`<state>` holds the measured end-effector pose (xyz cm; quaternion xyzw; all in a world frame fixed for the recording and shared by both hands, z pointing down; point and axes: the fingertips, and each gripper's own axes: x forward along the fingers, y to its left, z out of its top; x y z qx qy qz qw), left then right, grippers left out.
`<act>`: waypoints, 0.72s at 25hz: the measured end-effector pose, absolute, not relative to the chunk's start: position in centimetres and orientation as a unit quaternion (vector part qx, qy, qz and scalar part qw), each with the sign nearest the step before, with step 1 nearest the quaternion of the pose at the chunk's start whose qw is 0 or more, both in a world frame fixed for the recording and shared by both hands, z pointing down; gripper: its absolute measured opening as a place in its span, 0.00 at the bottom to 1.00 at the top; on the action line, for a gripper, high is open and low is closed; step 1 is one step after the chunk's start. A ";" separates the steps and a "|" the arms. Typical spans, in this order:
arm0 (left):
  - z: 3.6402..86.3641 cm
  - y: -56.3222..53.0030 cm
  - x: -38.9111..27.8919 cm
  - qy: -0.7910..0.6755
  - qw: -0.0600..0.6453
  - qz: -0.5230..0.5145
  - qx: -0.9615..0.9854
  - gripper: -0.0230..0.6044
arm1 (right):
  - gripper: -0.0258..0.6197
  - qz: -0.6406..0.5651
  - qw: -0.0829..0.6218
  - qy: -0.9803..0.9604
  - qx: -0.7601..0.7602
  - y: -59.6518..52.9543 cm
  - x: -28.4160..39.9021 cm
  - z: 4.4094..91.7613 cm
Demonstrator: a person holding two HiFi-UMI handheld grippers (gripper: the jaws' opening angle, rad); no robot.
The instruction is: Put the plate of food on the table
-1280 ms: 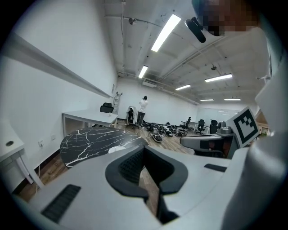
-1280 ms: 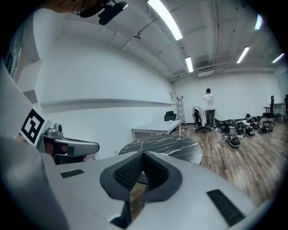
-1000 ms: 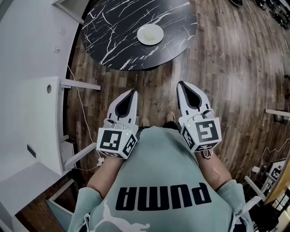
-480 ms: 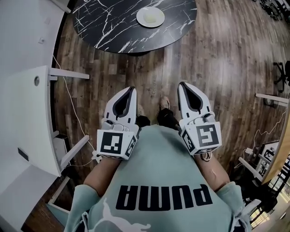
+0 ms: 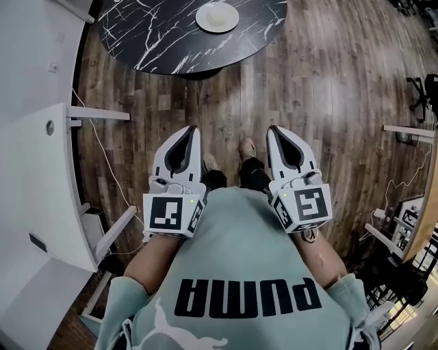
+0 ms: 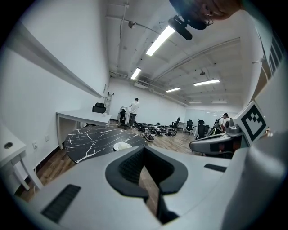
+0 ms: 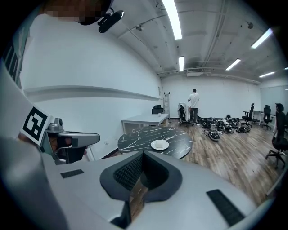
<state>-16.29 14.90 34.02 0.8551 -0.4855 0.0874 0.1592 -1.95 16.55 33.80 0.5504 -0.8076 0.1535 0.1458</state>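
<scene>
your left tool (image 5: 191, 133) and right tool (image 5: 275, 133) both have their jaws pressed together with nothing between them, held out in front of your chest. the plate of food (image 5: 217, 16) sits on the black marble tabletop (image 5: 147, 37), well apart from both. the likeliest trouble is the white cable (image 5: 98, 140) trailing over the floor (image 5: 328, 89) beside the white desk (image 5: 34, 178): a foot could snag it.

Bright, even light from ceiling strip lights (image 7: 171, 18) above the jaws. Both gripper views bend strongly, with dark corners. Near the jaws, focus is soft.
</scene>
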 end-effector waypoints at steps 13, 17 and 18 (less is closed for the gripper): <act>34.4 15.1 -13.7 -0.470 0.149 0.105 0.864 0.05 | 0.05 0.147 0.117 -0.801 0.568 17.0 0.4 33.0; 34.1 14.9 -12.9 -0.465 0.146 0.104 0.867 0.05 | 0.05 0.144 0.116 -0.800 0.571 16.6 1.0 32.7; 34.0 14.8 -12.8 -0.465 0.145 0.103 0.867 0.05 | 0.05 0.143 0.115 -0.800 0.571 16.5 1.0 32.6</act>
